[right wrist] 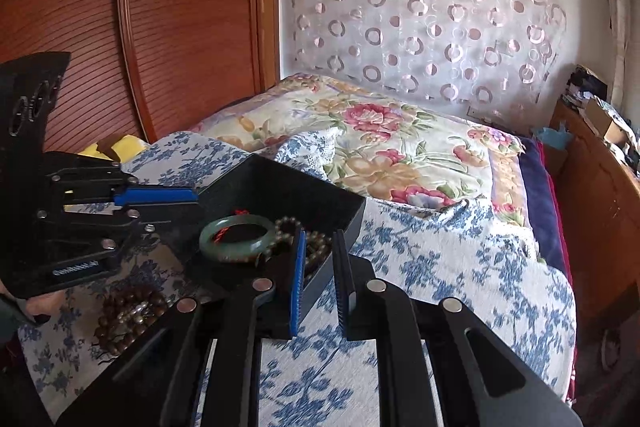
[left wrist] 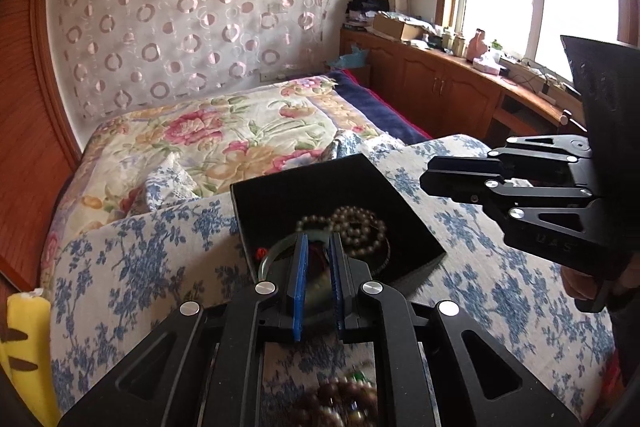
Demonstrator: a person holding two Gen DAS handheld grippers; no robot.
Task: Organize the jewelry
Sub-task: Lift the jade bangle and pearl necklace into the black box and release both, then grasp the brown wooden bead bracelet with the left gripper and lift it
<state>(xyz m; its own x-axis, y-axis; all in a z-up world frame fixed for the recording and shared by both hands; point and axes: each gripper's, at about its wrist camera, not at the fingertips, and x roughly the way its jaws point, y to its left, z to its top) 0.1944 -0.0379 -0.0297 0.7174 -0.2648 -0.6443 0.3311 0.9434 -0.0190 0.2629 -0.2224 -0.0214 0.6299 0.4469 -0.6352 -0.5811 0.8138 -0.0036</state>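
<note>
A bed (right wrist: 460,267) under a blue-flowered cover is carrying everything, with open cover lying to the right of the box. A shallow black box (right wrist: 280,195) is sitting on it, one corner pointing toward the pillows. Inside, a green jade bangle (right wrist: 236,237) is lying flat beside a coiled string of brown beads (left wrist: 356,227). Another heap of dark wooden beads (right wrist: 128,319) is resting on the cover just outside the box's near-left edge. The left gripper (left wrist: 318,275) is hovering over the box's near edge, its fingers set narrowly apart and holding nothing. The right gripper (right wrist: 320,279) is hanging at the box's near-right edge, its fingers narrowly parted and empty.
</note>
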